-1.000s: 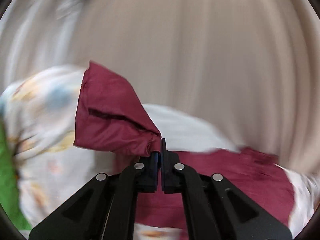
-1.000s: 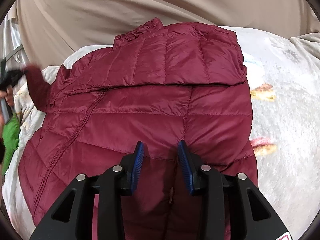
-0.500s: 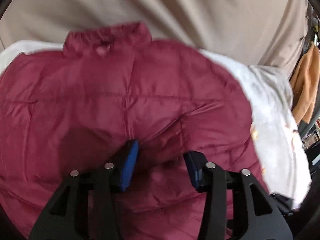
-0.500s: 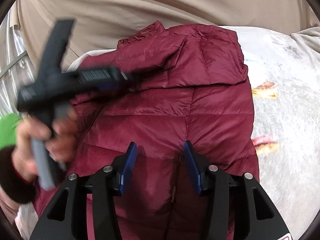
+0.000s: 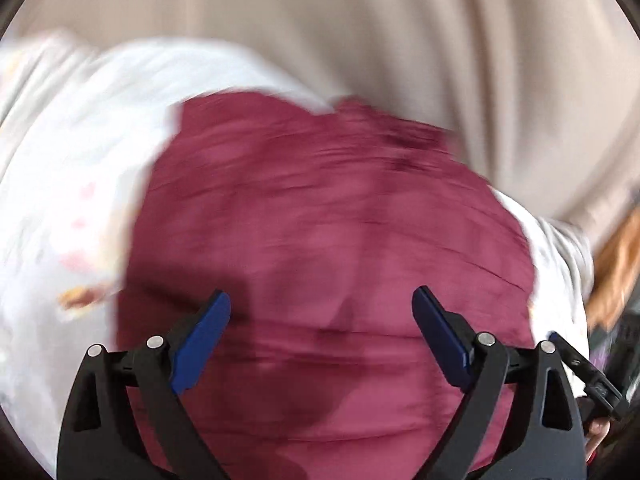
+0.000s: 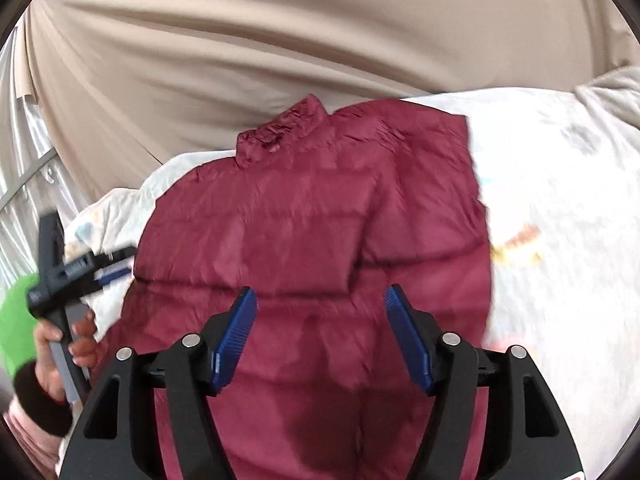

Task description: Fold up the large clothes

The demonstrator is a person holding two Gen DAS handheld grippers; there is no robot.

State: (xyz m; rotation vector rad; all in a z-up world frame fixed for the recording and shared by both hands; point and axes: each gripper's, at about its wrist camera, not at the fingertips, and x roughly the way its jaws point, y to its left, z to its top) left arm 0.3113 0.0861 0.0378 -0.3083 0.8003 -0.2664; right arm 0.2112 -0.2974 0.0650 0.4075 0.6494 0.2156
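Maroon jacket (image 6: 320, 240) flat below both opening tongs, ungripped.

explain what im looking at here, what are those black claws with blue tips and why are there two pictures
Each picture comes from a camera mounted on a hand-held two-finger gripper, looking along its fingers. A person carries one per hand. The left gripper and right gripper both have black arms with blue pads; both sets of jaws are opening and hold nothing. In the right view you also see the person's hand gripping the other tool. Below lies a dark red quilted puffer jacket, collar away from the cameras, spread on a white printed blanket. A beige curtain hangs behind.
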